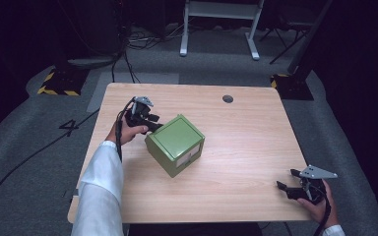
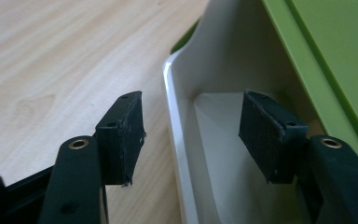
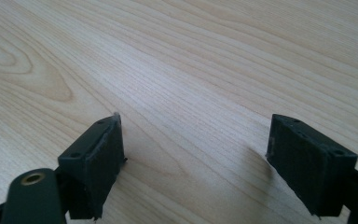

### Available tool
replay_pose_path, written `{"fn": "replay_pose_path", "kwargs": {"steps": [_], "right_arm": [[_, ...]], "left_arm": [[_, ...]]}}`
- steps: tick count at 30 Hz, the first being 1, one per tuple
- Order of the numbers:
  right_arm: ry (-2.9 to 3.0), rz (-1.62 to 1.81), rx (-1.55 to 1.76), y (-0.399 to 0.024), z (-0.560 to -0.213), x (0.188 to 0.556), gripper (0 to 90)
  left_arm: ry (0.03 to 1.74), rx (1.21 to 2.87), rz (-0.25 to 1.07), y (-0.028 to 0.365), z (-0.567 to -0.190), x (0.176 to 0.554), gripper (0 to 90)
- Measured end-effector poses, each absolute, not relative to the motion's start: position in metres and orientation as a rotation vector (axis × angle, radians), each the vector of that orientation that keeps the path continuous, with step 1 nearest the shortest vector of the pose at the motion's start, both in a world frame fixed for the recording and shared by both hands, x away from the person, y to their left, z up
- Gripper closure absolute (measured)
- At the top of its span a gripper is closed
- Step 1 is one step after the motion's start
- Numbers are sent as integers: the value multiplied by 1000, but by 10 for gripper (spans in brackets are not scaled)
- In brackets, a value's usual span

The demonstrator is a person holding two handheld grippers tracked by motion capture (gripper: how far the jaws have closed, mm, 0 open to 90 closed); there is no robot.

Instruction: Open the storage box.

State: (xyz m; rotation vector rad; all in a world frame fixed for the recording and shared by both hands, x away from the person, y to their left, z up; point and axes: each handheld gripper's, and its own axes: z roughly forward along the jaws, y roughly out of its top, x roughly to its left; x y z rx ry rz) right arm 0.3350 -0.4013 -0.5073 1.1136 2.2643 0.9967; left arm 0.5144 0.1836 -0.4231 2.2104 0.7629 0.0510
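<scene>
On the wooden surface (image 1: 246,132) my green box (image 1: 176,144) sits left of centre, turned cornerwise. My left tool (image 2: 191,135) straddles its white drawer wall (image 2: 177,154) — jaws apart, not pinching. My right tool (image 3: 196,163) rests spread — near corner.

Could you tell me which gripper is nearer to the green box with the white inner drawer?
Left. The left gripper is at the green box, its jaws astride the white drawer's wall. The right gripper sits apart near the table's right front corner.
</scene>
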Motion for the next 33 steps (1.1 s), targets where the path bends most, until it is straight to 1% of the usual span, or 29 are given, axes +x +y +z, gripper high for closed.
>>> {"fn": "replay_pose_path", "kwargs": {"steps": [4, 6, 8, 9, 11, 12, 13, 15, 16, 18, 20, 22, 24, 26, 27, 28, 31, 33], "right_arm": [[2264, 996, 1113, -401, -507, 335, 188], [2264, 996, 1112, -401, -507, 335, 188], [2265, 999, 1115, -401, -507, 335, 188], [2266, 1000, 1116, -402, -507, 335, 188], [2266, 1000, 1116, -401, -507, 335, 188], [2265, 999, 1115, -401, -507, 335, 188], [2266, 1000, 1116, -402, -507, 335, 187], [2266, 1000, 1117, -401, -507, 335, 186], [2266, 1000, 1117, -401, -507, 335, 186], [2265, 999, 1116, -401, -507, 335, 187], [2265, 999, 1116, -401, -507, 335, 187], [2265, 999, 1116, -401, -507, 335, 187], [2265, 999, 1116, -401, -507, 335, 187], [2265, 998, 1115, -401, -507, 335, 187], [2265, 998, 1115, -401, -507, 335, 187], [2265, 999, 1116, -401, -507, 335, 187], [2264, 998, 1115, -401, -507, 335, 187], [2262, 995, 1112, -401, -507, 335, 187]], "left_arm": [[742, 2226, 7, 184, -423, 511, 404], [736, 2232, 5, 184, -422, 508, 388], [742, 2245, -9, 184, -423, 507, 406], [759, 2267, 9, 184, -424, 507, 397], [798, 2267, 13, 185, -425, 509, 337], [799, 2267, 7, 186, -425, 510, 334], [823, 2283, 21, 185, -426, 511, 360], [842, 2408, 103, 178, -430, 512, 371], [854, 2456, 110, 174, -434, 513, 371], [819, 2500, 66, 168, -441, 513, 389], [808, 2428, 19, 168, -443, 513, 400], [807, 2406, -14, 168, -446, 514, 415], [816, 2433, -35, 166, -449, 516, 452], [827, 2465, -28, 165, -450, 518, 458], [844, 2505, -46, 163, -452, 521, 491], [850, 2520, -66, 162, -454, 522, 460], [844, 2554, -100, 157, -457, 523, 485], [838, 2577, -103, 154, -458, 523, 481]]}}
